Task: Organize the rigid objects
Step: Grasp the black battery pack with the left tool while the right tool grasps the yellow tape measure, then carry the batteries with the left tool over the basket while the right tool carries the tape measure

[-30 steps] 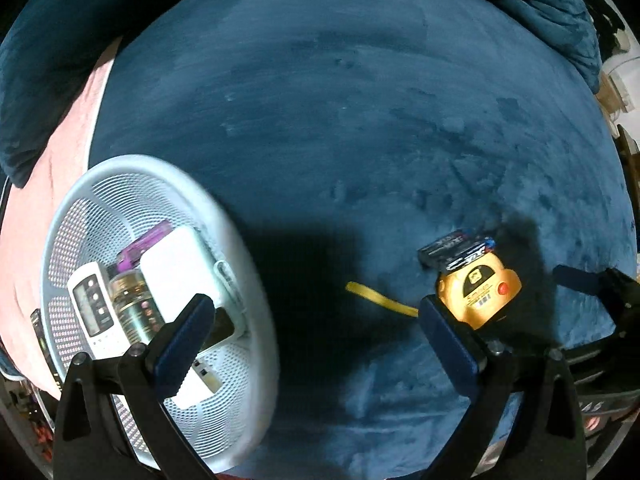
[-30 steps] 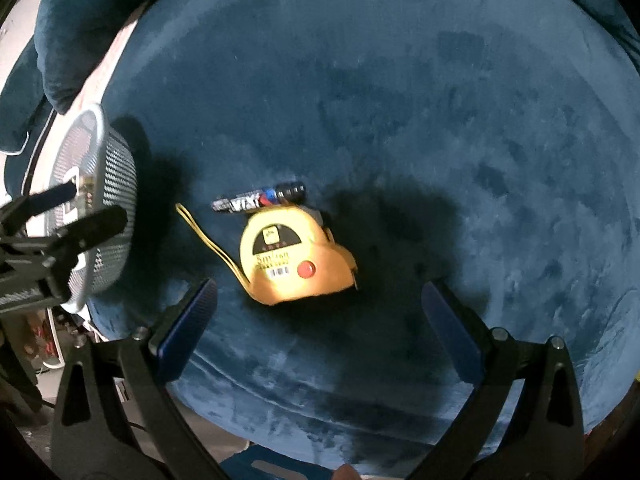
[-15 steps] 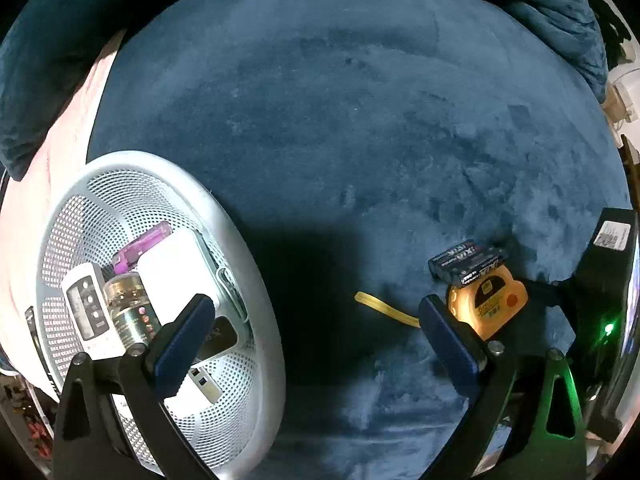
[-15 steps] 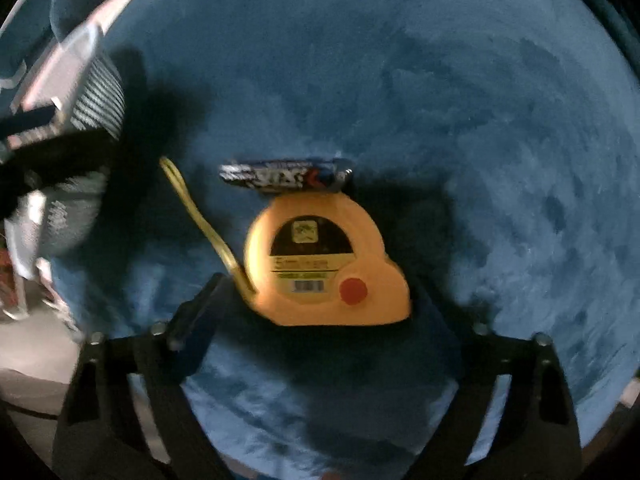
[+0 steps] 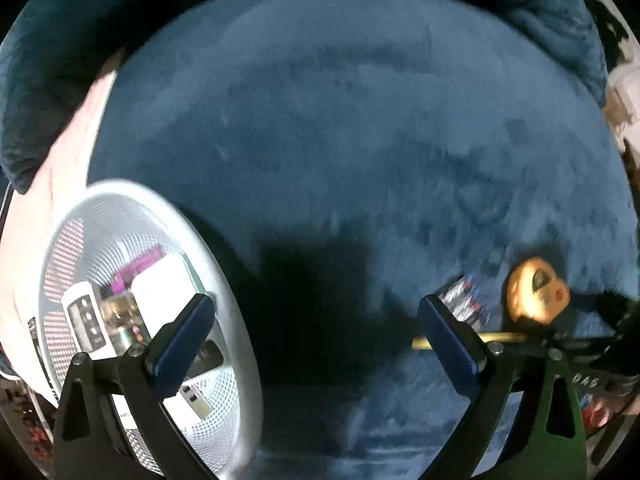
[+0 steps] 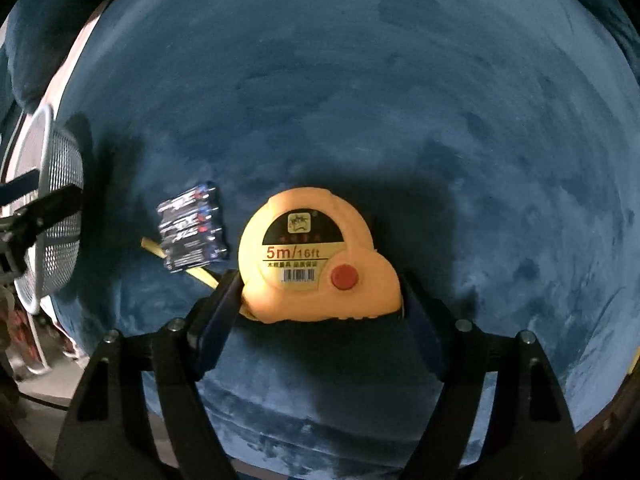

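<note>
My right gripper (image 6: 320, 300) is shut on a yellow tape measure (image 6: 312, 256), its pads pressed on both sides of the case. The yellow tape tongue (image 6: 200, 274) trails out to the left. A pack of batteries (image 6: 192, 226) lies flat on the blue cushion just left of it. In the left wrist view the tape measure (image 5: 536, 292) and batteries (image 5: 464, 300) appear blurred at the right. My left gripper (image 5: 316, 344) is open and empty beside a white mesh basket (image 5: 232, 280).
The basket holds a white remote (image 5: 84, 320), a small jar (image 5: 124, 316), a purple item (image 5: 140, 268), a white box (image 5: 164, 288) and a USB stick (image 5: 194, 400). Its edge shows at the left of the right wrist view (image 6: 52, 200). Blue cushions ring the seat.
My right gripper has moved down onto the tape measure and closed on it. The battery pack now lies flat to its left. My left gripper stayed open by the basket.
</note>
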